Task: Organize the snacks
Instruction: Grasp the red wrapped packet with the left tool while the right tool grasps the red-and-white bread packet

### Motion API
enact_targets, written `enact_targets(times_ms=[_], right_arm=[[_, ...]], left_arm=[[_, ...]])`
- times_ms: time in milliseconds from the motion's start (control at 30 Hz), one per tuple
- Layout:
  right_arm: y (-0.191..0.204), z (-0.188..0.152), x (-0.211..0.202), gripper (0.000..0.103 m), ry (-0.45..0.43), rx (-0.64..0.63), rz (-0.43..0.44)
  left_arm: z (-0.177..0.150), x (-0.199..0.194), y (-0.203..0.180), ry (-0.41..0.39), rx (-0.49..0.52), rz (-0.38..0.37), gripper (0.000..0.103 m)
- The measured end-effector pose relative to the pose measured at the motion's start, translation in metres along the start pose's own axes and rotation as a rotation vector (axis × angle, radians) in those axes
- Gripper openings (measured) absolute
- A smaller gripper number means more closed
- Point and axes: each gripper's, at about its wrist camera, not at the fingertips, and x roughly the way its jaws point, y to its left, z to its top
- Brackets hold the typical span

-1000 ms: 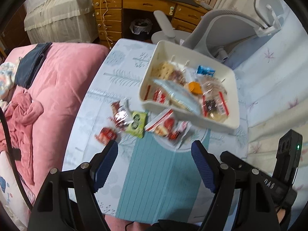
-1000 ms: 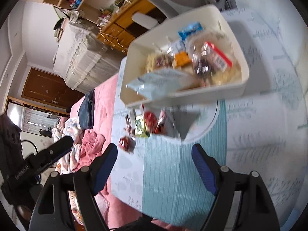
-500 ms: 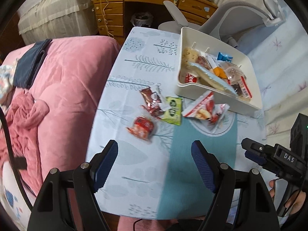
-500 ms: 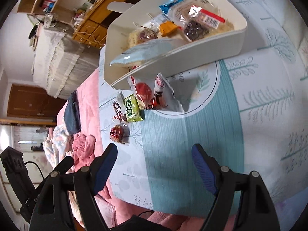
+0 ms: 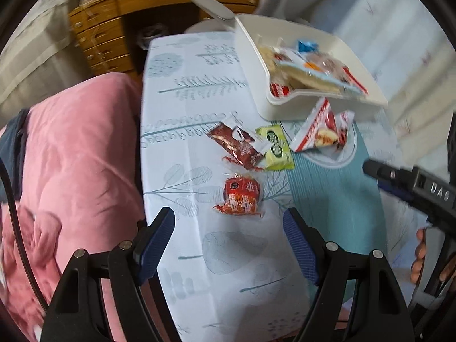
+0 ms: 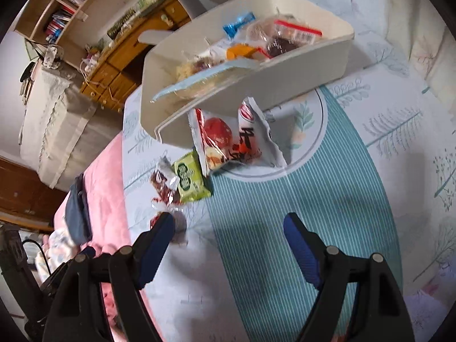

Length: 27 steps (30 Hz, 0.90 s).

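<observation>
White plastic bin (image 5: 299,105) sits upper right in the left wrist view, heaped with packets, on the leaf-print tabletop (image 5: 188,148). Four loose snacks lie below it: red packet (image 5: 240,196) dead centre, brown wrapper (image 5: 236,145), green sachet (image 5: 278,146), red-and-white bag (image 5: 319,131) touching the bin. Left hand-held gripper (image 5: 228,228) gapes empty, and the right hand-held gripper (image 6: 229,232) too. Only the right wrist view catches the bookshelf (image 6: 65,8) upper left; only the left shows the pink bed (image 5: 74,154).

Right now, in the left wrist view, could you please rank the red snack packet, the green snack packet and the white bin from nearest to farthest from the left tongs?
1. Red snack packet, just ahead of the open left tongs.
2. Green snack packet, farther ahead, slightly right.
3. White bin, farthest, upper right.
</observation>
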Motion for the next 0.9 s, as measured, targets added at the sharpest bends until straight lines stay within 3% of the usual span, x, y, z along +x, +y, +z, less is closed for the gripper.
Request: enact_targets(times_ms=[233,367,600,900], right_arm=[[0.018,0.0,0.008,0.08,-0.182,-0.064,-0.021],[0.021,0.01,0.02,0.08,-0.234,-0.092,-0.059],[0.018,0.026,0.05,0.08,-0.211,-0.135,-0.125],[0.006,0.042,0.083,0.071,-0.134,-0.141,-0.13]], left_arm=[[0.005,0.042,-0.008,0.066,0.059,-0.036,0.077],[0.013,0.065,-0.015,0.1,0.065,-0.034,0.077],[0.021,0.099,-0.022,0.181,0.042,0.004,0.077],[0.025,0.125,-0.026,0.231,-0.021,0.048,0.06]])
